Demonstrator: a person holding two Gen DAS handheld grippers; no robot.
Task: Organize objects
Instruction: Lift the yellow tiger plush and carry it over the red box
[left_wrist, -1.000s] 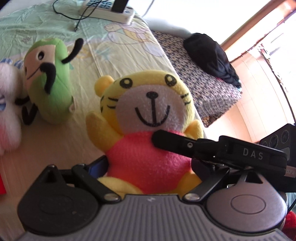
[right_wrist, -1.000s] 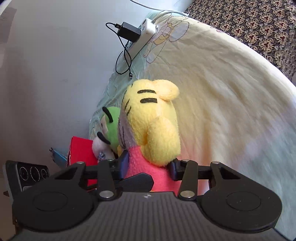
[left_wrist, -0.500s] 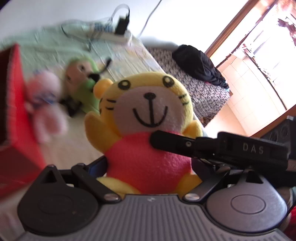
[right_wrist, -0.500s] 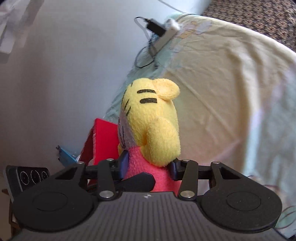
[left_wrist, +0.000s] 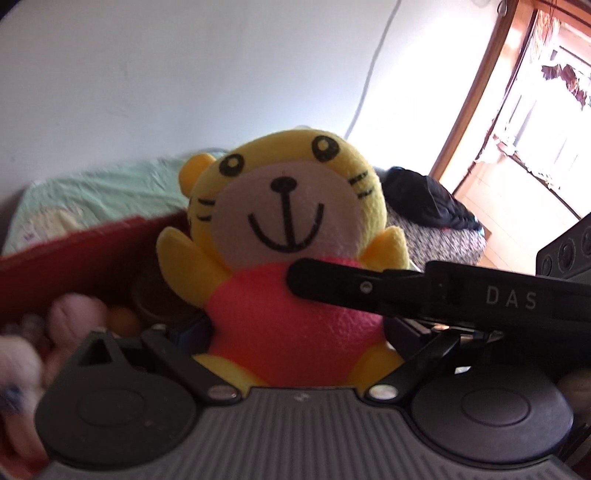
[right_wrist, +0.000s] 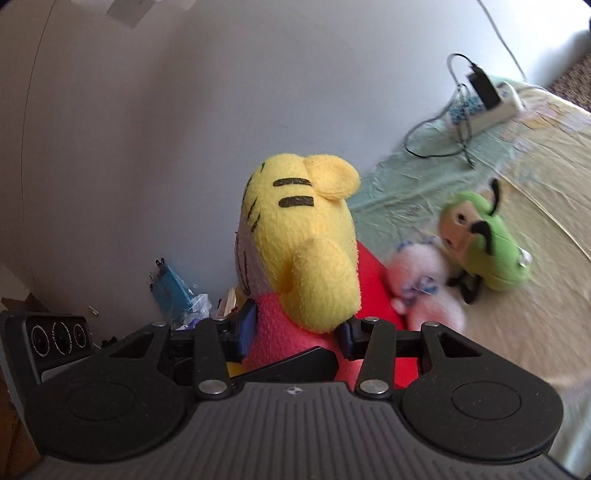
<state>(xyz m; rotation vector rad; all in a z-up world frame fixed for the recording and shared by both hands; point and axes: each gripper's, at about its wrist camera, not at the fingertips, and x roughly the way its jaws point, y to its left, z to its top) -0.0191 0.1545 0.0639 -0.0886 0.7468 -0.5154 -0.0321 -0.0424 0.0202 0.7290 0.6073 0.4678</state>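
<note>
Carrying the yellow tiger plush (left_wrist: 291, 236) with both the left gripper (left_wrist: 295, 332) and right gripper (right_wrist: 295, 332) clamped on its pink body, we have swung it from the bedsheet (right_wrist: 517, 332) to above the red box (left_wrist: 85, 254), ready to drop in.

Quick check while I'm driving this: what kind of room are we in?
Most likely a bedroom in a home. A bed with a pale printed sheet holds a green plush toy and a power strip, and a doorway opens onto a bright tiled area. Both tongs grip the yellow tiger plush.
</note>
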